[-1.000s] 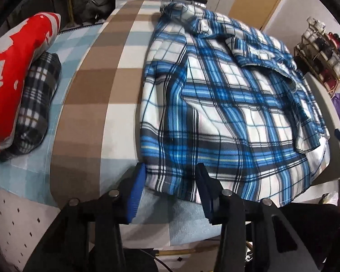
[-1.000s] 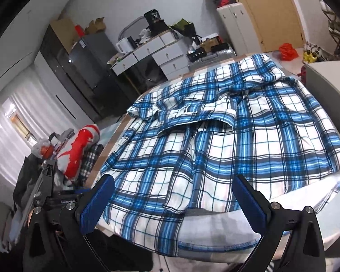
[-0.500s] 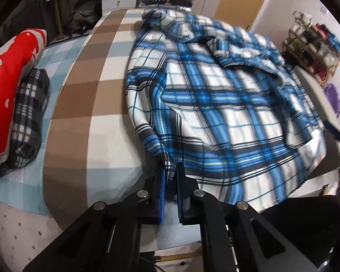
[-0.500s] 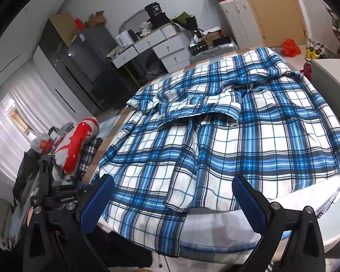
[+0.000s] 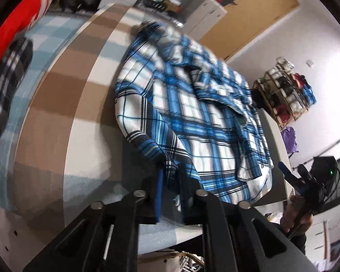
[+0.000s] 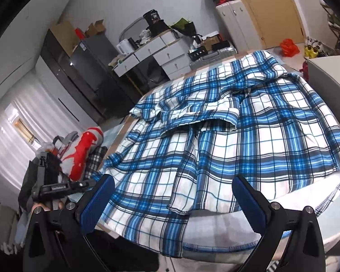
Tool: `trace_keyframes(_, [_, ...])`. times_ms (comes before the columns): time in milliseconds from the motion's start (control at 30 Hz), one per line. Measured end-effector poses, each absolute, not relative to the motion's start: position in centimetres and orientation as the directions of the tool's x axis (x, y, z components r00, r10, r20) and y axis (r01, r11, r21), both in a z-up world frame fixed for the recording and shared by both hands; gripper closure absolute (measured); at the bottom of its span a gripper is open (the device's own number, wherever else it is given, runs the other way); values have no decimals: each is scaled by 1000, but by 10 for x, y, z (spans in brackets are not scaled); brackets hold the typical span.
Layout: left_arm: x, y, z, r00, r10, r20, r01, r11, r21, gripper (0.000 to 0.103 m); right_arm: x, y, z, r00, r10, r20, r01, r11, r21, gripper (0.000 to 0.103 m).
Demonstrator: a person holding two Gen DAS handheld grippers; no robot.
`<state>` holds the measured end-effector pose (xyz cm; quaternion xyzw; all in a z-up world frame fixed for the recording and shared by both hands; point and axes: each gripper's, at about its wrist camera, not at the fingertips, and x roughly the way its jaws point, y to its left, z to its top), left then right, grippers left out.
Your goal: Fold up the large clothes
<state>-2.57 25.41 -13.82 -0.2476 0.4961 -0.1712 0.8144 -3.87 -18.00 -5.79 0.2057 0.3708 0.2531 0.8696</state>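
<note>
Checked bed, plaid shirt hem pinched, left gripper

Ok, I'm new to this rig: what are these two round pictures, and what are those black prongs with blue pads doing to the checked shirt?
Each picture comes from a fisheye camera on a hand-held two-finger gripper, looking along its fingers. No robot arm; a person holds one gripper per hand. In the left wrist view, the left gripper is pinched shut on the lifted corner of the blue plaid shirt, which lies spread on the checked bed cover. In the right wrist view, the right gripper is open over the shirt's near hem, holding nothing. A red pillow lies at the bed's far side.
</note>
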Motion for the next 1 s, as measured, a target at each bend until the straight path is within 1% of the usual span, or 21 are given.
trace_keyframes(67, [-24,254,-143,430,-521,-738,11,820,-573,86,-39,-181,-57,596,600,-533,-286,780,557,0])
trace_keyframes(100, [-22,253,-150,403,-522,-752,-16,818,-576,78,-38,-182,-56,595,604,-530,-286,776,562,0])
trace_keyframes(133, [-22,257,-154,389,-531,-753,-44,806,-591,73,-38,-183,-56,595,610,-523,-285,769,572,0])
trace_keyframes(167, [-21,261,-159,382,-546,-746,-68,788,-612,71,-39,-184,-56,597,613,-517,-284,764,579,0])
trace_keyframes(200, [-21,264,-160,379,-553,-742,-81,779,-622,66,-40,-185,-55,599,617,-510,-283,759,586,0])
trace_keyframes(233, [-21,266,-162,379,-559,-737,-92,770,-632,64,-40,-185,-55,599,620,-506,-284,756,590,0])
trace_keyframes(367, [-23,268,-160,393,-568,-723,-102,755,-648,59,-41,-186,-53,603,626,-495,-288,749,596,0])
trace_keyframes(400, [-24,266,-159,398,-569,-719,-94,755,-649,54,-41,-186,-53,602,629,-492,-289,746,600,0])
trace_keyframes(433, [-23,265,-158,402,-572,-715,-84,755,-651,45,-41,-187,-53,598,638,-485,-287,736,613,0])
trace_keyframes(500, [-24,257,-155,415,-570,-709,-54,762,-645,33,-40,-188,-54,593,651,-474,-282,720,634,0])
trace_keyframes(533, [-24,253,-154,423,-552,-719,-45,779,-625,31,-40,-188,-54,591,655,-472,-281,715,640,0])
trace_keyframes(633, [-24,238,-151,432,-477,-765,-5,847,-531,31,-40,-188,-52,596,655,-464,-285,713,640,0])
trace_keyframes(700, [-23,233,-150,432,-450,-782,6,868,-496,31,-41,-186,-50,600,653,-462,-293,717,633,0])
trace_keyframes(767, [-19,230,-151,420,-474,-774,17,857,-515,39,-42,-185,-50,598,652,-466,-295,719,629,0])
trace_keyframes(800, [-16,229,-153,412,-491,-768,14,846,-533,50,-41,-185,-50,597,652,-468,-296,721,627,0])
trace_keyframes(833, [-15,228,-154,408,-493,-768,10,844,-536,72,-42,-184,-50,596,652,-470,-298,722,625,0])
trace_keyframes(900, [-11,229,-160,380,-507,-774,-9,835,-551,96,-43,-185,-50,599,648,-471,-298,726,620,0])
trace_keyframes(1000, [-13,236,-160,387,-529,-755,-27,812,-583,99,-44,-188,-50,611,632,-476,-287,738,611,0])
